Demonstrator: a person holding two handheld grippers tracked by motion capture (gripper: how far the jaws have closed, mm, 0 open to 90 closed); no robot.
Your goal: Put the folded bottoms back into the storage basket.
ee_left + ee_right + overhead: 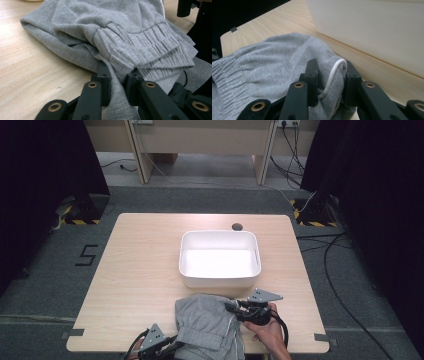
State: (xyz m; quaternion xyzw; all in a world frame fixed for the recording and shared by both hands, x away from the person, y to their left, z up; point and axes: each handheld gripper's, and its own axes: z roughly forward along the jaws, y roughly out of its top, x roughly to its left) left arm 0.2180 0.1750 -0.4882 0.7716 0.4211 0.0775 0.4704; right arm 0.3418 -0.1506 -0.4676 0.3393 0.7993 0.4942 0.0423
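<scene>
Seen from the high view, a grey garment [209, 325] is bunched at the near edge of a wooden table [135, 270], flanked by 2 hand-held grippers. The left gripper [172, 346] is placed at the garment's near left corner, and the right gripper [231, 307] is set against its far right corner, carried by a hand [270, 332] entering from below. A white tub [220, 281] is stood just beyond the garment, near the table's middle; its inside is seen bare and brightly lit. A small dark hole [237, 226] is seen in the tabletop behind the tub. In the left gripper view, the left gripper [117, 82] is shown clamped on a fold of the grey garment [100, 27], the cloth pinched between both jaws just below a ribbed cuff [147, 47], with the rest of the fabric heaped ahead on the table [30, 72]. In the right gripper view, the right gripper [330, 77] is shown closed on another bunch of the garment [274, 62], a white drawstring [334, 70] being caught in the same grip. The tub's pale wall [372, 30] is seen close ahead and to the right, apart from the cloth, with a strip of table [367, 65] between them.
</scene>
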